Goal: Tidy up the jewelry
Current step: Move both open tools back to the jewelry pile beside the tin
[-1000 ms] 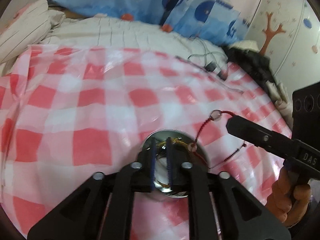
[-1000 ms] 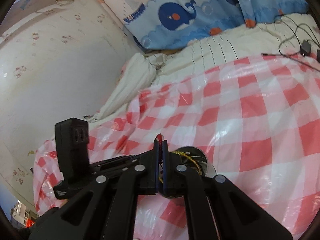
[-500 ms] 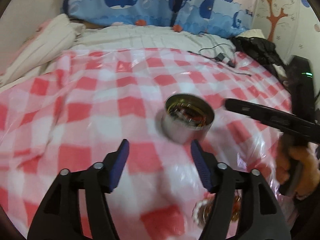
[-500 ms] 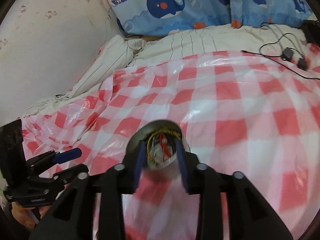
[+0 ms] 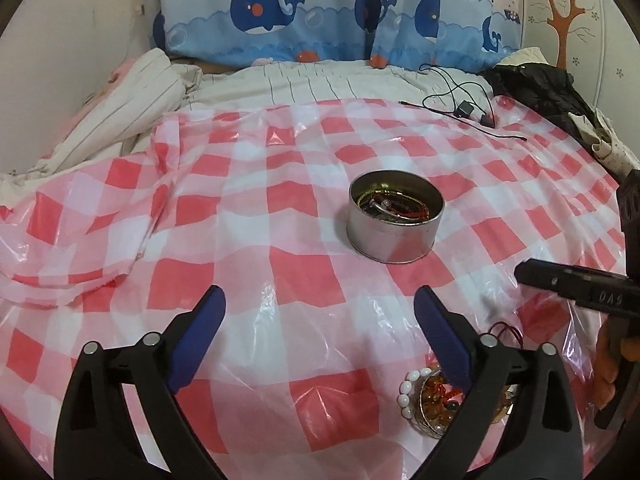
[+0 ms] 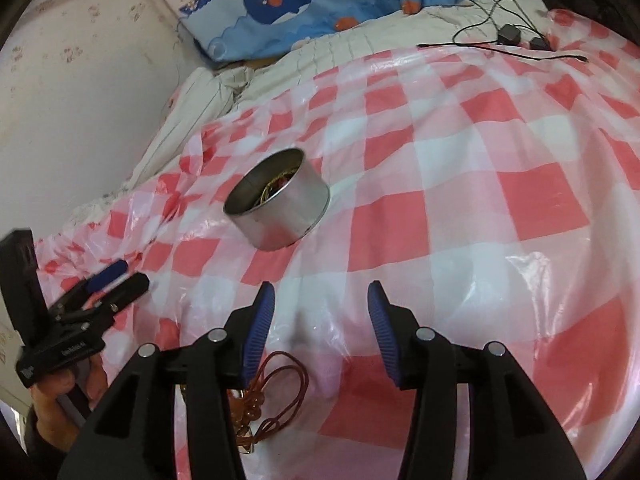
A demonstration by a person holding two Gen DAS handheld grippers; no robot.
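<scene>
Above the checked cloth (image 5: 304, 280), both grippers tilt downward, jaws just opened, empty: left gripper (image 5: 320, 336), right gripper (image 6: 320, 328).

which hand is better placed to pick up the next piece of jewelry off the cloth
Probably right. Its tongs stand open and empty, with the brown cord bracelet beside their left finger. The left tongs, also open, have the beaded bracelets behind their right finger.

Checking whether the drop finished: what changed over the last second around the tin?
Both grippers, left and right, pulled back from the round metal tin; their jaws have just been opening, nothing between them. The red string bracelet now lies inside. The tin stayed put on the checkered sheet.
</scene>
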